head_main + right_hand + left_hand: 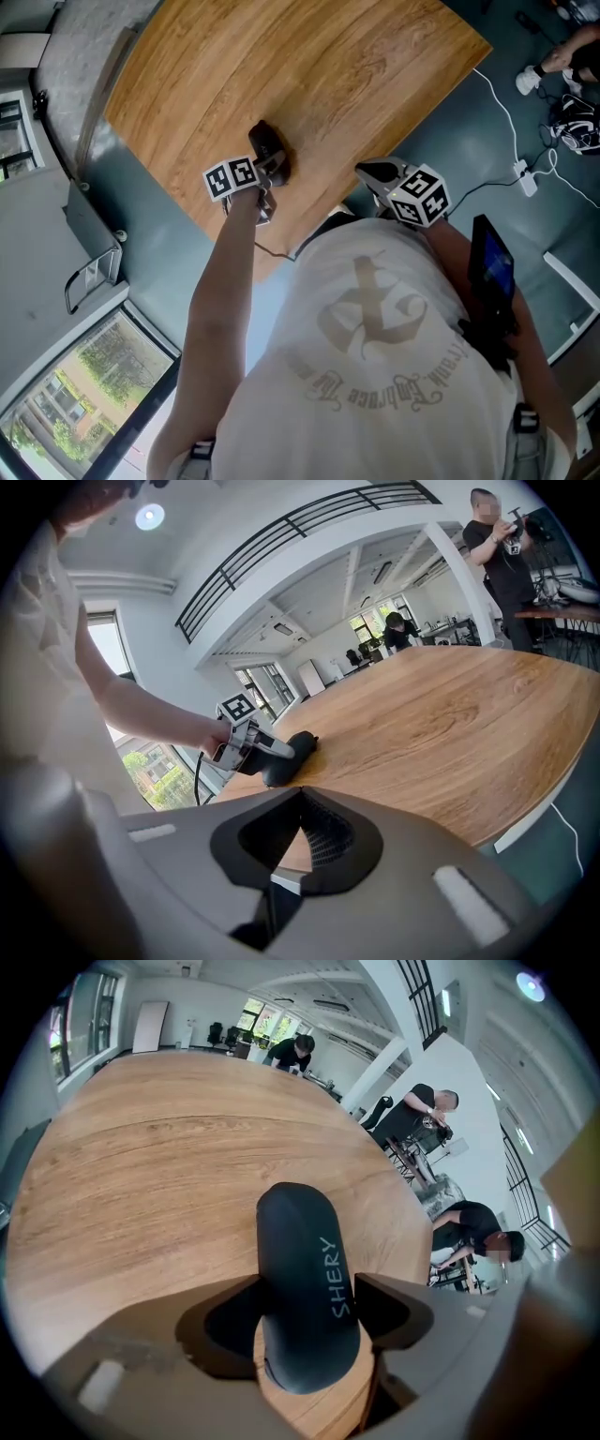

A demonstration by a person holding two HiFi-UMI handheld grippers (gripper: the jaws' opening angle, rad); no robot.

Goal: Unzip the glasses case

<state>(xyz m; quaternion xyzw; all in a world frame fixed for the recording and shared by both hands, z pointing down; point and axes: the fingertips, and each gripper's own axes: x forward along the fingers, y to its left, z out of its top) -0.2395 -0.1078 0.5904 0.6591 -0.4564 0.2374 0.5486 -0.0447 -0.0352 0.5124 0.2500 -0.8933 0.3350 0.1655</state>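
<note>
1. The wooden table (328, 75) fills your view. The work sits near the edge closest to you.
2. Your right gripper (300, 794) is at that edge, well apart from the case on its right. Its jaws are together with nothing between them.
3. Your left gripper (307, 1290) points steeply down at the tabletop. Its jaws stand wide and straddle the case, one tip on each long side. They seem to be pressing on both flanks, though the contact is hard to read.
4. The glasses case (300, 1241) is dark and rounded and lies flat on the wood. It runs lengthwise between your left jaws, with its far end reaching out past the tips.
5. The pale lettering (336, 1277) runs along the case's top.
</note>
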